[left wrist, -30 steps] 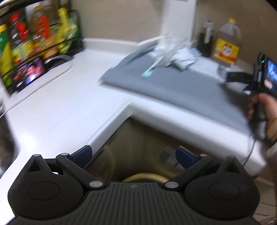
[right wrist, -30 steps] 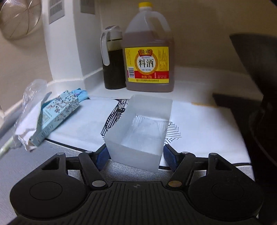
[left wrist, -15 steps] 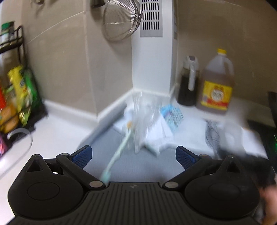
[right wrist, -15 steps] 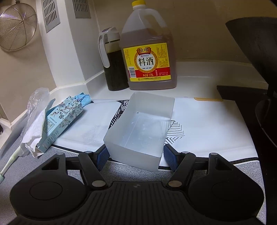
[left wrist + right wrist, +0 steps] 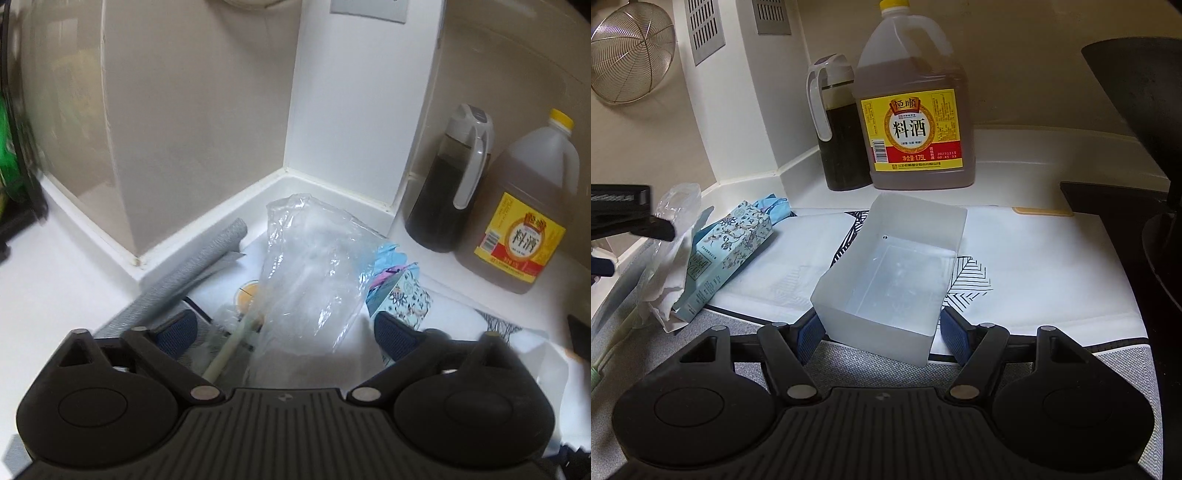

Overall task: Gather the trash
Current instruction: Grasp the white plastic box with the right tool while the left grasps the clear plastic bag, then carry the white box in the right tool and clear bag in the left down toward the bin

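Left gripper (image 5: 282, 328) closing around one clear bag (image 5: 310, 273) — pads not yet pressing it; one pale stick (image 5: 236, 339) also between the jaws. Right gripper (image 5: 881, 330) clamped on one translucent bin (image 5: 890, 273), empty, resting on one white mat (image 5: 1034, 273). One patterned box (image 5: 727, 254) beside the bag, one crumpled paper (image 5: 665, 288) underneath. Two bottles at the back wall — one dark (image 5: 838, 136), one amber jug (image 5: 912, 110). One strainer (image 5: 629, 62) hanging.
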`<state>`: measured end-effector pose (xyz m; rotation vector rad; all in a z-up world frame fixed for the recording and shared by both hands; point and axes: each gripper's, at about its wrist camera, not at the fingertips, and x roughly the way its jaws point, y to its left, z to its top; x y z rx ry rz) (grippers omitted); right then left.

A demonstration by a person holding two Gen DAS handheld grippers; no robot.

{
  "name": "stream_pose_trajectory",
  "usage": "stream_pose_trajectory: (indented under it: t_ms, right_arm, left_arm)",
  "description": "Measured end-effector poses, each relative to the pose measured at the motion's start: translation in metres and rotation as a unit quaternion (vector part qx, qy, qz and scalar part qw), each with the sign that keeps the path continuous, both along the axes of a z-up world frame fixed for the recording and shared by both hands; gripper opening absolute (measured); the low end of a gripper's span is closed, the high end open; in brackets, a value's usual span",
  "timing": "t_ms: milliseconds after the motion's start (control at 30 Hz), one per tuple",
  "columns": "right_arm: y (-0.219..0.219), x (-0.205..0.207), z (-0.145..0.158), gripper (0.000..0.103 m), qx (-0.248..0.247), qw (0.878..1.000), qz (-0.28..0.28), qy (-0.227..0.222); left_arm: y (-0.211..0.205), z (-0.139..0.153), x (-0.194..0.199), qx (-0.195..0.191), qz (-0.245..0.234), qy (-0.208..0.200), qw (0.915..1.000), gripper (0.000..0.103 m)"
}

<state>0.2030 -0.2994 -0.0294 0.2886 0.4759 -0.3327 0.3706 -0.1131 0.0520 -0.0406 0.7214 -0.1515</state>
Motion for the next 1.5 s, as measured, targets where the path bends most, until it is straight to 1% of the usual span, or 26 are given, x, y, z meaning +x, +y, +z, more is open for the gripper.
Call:
stream_pose_trajectory:
  t_ms: [33, 67, 100, 133, 200, 233, 367, 533, 633, 767, 1000, 1133, 1200, 1267, 1333, 1500]
  right_arm:
    - [0.0, 0.0, 0.0, 0.071, 0.0, 1.0, 0.0, 0.0]
    - [-0.001, 0.0, 0.0, 0.071, 0.0, 1.0, 0.001, 0.0]
    - [-0.001, 0.0, 0.0, 0.071, 0.001, 1.0, 0.001, 0.0]
    - [-0.001, 0.0, 0.0, 0.071, 0.001, 1.0, 0.001, 0.0]
    - [-0.001, 0.0, 0.001, 0.071, 0.001, 1.0, 0.002, -0.001]
    - [-0.002, 0.0, 0.001, 0.071, 0.0, 1.0, 0.003, -0.001]
    - [0.0, 0.0, 0.002, 0.071, -0.001, 1.0, 0.006, -0.003]
    - [0.0, -0.002, 0.003, 0.07, 0.004, 1.0, 0.007, -0.011]
    - [-0.001, -0.005, 0.003, 0.07, 0.013, 1.0, 0.007, -0.022]
    - [-0.001, -0.007, 0.004, 0.07, 0.016, 0.999, 0.012, -0.034]
    - [0.004, -0.01, 0.006, 0.07, 0.011, 0.999, 0.023, -0.048]
    - [0.002, -0.014, 0.006, 0.069, 0.023, 0.997, 0.031, -0.067]
    - [0.001, -0.018, 0.008, 0.069, 0.026, 0.997, 0.018, -0.065]
    - [0.007, -0.028, 0.012, 0.069, 0.019, 0.997, 0.017, -0.067]
    - [0.016, -0.043, 0.019, 0.069, 0.008, 0.997, 0.029, -0.071]
    - [0.043, -0.095, 0.034, 0.068, -0.02, 0.993, 0.073, -0.087]
  left_arm:
    - [0.002, -0.002, 0.003, -0.007, -0.002, 0.013, 0.9999, 0.061]
    - [0.003, -0.004, 0.007, -0.013, -0.005, 0.03, 0.9994, 0.032]
    - [0.005, -0.005, 0.009, -0.018, -0.004, 0.038, 0.9991, 0.008]
    - [0.007, -0.004, 0.007, -0.018, -0.004, 0.036, 0.9992, 0.003]
    - [0.013, 0.005, -0.003, -0.016, -0.003, 0.016, 0.9998, 0.003]
    - [0.017, 0.014, -0.01, -0.021, -0.005, 0.006, 0.9997, 0.003]
    - [0.033, 0.048, -0.04, -0.061, -0.018, -0.031, 0.9975, 0.002]
    - [0.033, 0.083, -0.095, -0.088, -0.05, -0.075, 0.992, 0.002]
    - [0.033, 0.093, -0.132, -0.101, -0.072, -0.09, 0.9881, 0.002]
    - [0.042, 0.09, -0.179, -0.104, -0.088, -0.094, 0.9861, 0.002]
    - [0.098, 0.072, -0.251, -0.092, -0.065, -0.076, 0.9907, 0.002]
    - [0.13, 0.062, -0.294, -0.064, -0.049, -0.072, 0.9941, 0.002]
    - [0.146, 0.058, -0.313, -0.056, -0.043, -0.067, 0.9953, 0.002]
    - [0.158, 0.054, -0.33, -0.048, -0.037, -0.066, 0.9959, 0.002]
    - [0.168, 0.05, -0.345, -0.04, -0.027, -0.068, 0.9965, 0.002]
    - [0.183, 0.04, -0.378, -0.046, -0.012, -0.066, 0.9967, 0.002]
